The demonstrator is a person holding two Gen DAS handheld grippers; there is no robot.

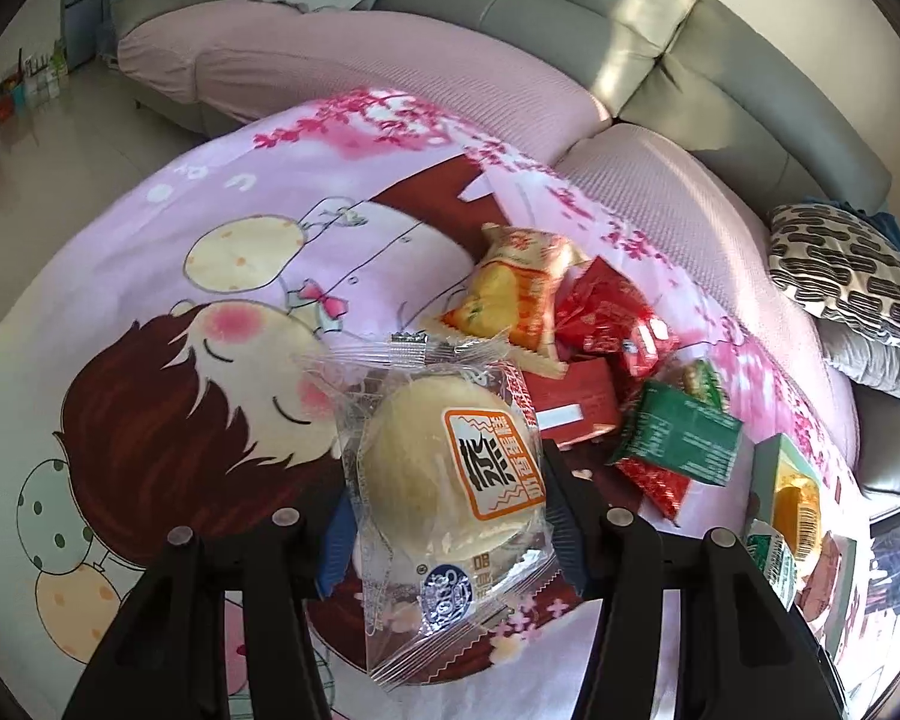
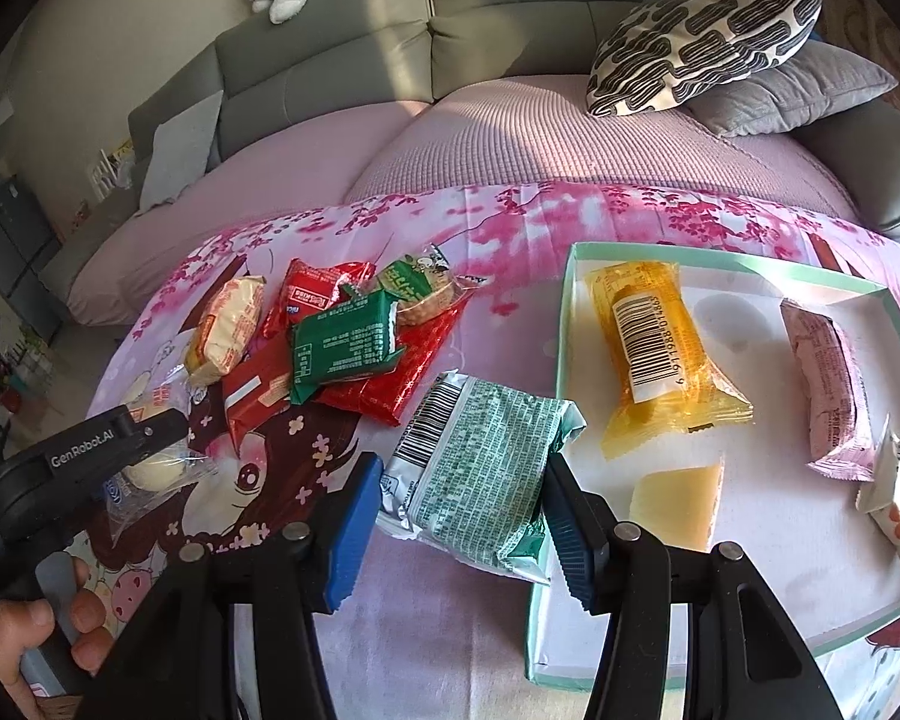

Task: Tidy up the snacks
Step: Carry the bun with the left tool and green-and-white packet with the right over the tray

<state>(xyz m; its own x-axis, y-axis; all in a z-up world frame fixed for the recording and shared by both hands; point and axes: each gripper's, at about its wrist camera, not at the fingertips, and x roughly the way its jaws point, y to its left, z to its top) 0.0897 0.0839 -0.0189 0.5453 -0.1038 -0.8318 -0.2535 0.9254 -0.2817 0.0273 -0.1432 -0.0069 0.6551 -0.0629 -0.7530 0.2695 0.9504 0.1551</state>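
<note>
While clamped in the left gripper (image 1: 447, 531), soft bun packet (image 1: 450, 480) squashes easily; right gripper (image 2: 459, 531) pinches light, crinkly green packet (image 2: 480, 474) mid-body.

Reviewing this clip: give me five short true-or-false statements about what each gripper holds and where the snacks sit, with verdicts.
1. The left gripper is shut on a clear-wrapped round bun. True.
2. The right gripper holds a red packet. False: it grips a green-and-silver packet.
3. The orange packet lies inside the mint-edged tray. True.
4. The tray holds no snacks. False: the orange packet, a pink packet and others lie in it.
5. A pile of loose snacks lies on the cartoon-print cloth, outside the tray. True.
</note>
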